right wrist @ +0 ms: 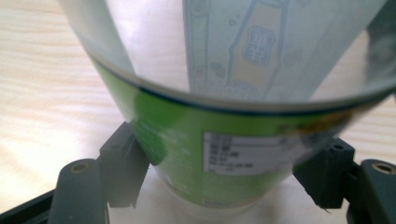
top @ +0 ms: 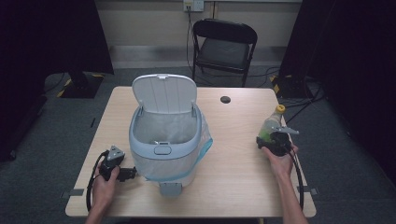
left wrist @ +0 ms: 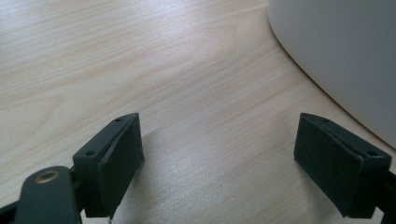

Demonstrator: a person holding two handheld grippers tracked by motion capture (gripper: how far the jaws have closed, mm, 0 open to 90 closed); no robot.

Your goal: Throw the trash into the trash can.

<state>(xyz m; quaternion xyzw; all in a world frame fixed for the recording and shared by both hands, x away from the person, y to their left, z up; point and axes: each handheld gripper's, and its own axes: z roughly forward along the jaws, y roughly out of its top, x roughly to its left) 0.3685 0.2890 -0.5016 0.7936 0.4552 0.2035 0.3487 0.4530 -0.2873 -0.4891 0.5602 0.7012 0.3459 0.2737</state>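
Right gripper (top: 276, 140): jaws clamped low on clear plastic bottle, green label, yellow cap (top: 272, 124), table's 3 o'clock.
Left gripper (left wrist: 217, 163): jaws spread, empty.
Risk: bottle tipping, top-heavy hold; clipping grey open-lidded bin (top: 164, 140) rim.

Fixed high above the near edge, looking forward and down over the whole table (top: 233, 154), the bin (top: 164, 135), and a chair (top: 224, 44) beyond

Riding low on the left gripper (left wrist: 219, 154), skimming the wood, close beside the bin's curved wall (left wrist: 345, 56), shared with the high view

Mounted on the right gripper (right wrist: 224, 172), pressed right up to a bottle (right wrist: 224, 135), seen small at the high view's right (top: 272, 123)
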